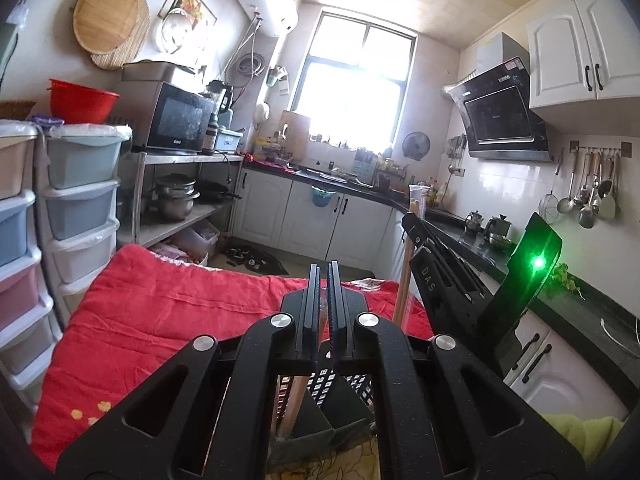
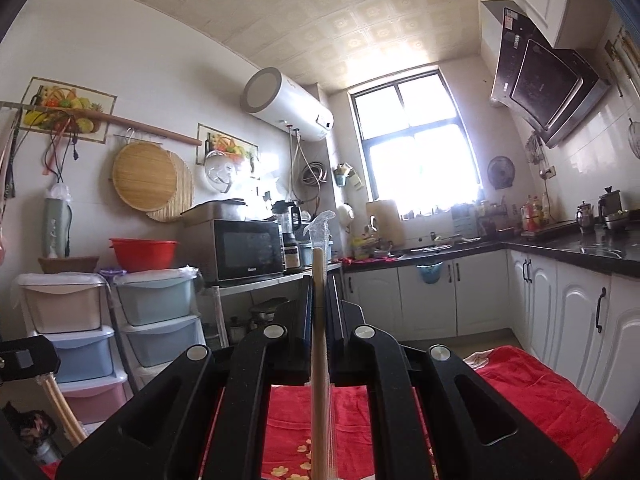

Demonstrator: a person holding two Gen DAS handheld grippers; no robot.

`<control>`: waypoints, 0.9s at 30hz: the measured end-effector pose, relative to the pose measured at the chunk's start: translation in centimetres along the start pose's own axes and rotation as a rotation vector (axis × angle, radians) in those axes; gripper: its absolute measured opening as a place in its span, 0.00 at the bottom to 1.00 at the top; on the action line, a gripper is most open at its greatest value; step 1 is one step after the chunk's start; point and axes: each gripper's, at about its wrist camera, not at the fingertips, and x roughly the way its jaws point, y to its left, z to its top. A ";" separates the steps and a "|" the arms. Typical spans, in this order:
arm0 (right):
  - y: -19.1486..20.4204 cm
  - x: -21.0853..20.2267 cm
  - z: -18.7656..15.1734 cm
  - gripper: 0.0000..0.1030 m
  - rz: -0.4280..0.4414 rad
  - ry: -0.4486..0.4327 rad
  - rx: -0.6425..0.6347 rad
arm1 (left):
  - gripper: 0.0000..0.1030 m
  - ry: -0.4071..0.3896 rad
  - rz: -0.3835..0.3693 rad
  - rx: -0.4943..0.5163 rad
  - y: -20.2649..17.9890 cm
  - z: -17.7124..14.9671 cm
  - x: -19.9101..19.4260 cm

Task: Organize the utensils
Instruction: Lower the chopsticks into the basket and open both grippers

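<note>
Wooden chopsticks (image 2: 319,320) in a clear sleeve are sitting upright, pinched in my right gripper (image 2: 319,292), over the red quilt (image 2: 552,392). My left gripper (image 1: 324,280) is hovering fully closed on nothing, above a black utensil basket (image 1: 340,392) holding more chopsticks.

The black basket (image 1: 340,392) sits mostly hidden behind the left gripper (image 1: 325,280), so its contents cannot be made out. The wrapped chopsticks (image 2: 320,340) run off the bottom edge of the right wrist view. Bottles (image 2: 534,208) by the window are too small to identify.
</note>
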 end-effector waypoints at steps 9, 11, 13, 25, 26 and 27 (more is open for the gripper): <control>-0.8 -0.8 -1.2 0.38 0.008 0.027 0.029 | 0.08 0.004 0.015 -0.035 0.7 -0.2 -0.1; -1.2 -1.2 -1.3 0.39 0.019 0.047 0.040 | 0.14 0.007 0.019 -0.044 0.9 -0.3 -0.3; -1.4 -1.7 -1.3 0.47 0.027 0.057 0.046 | 0.20 0.003 0.020 -0.052 1.0 -0.4 -0.6; -3.5 -5.0 -1.7 0.62 0.040 0.201 0.085 | 0.61 0.010 0.034 -0.072 1.1 -1.0 -2.0; -3.5 -5.3 -1.7 0.62 0.038 0.207 0.080 | 0.64 0.012 0.036 -0.071 1.0 -1.0 -2.2; -3.5 -5.6 -1.7 0.63 0.040 0.214 0.073 | 0.68 0.012 0.036 -0.070 1.0 -1.0 -2.3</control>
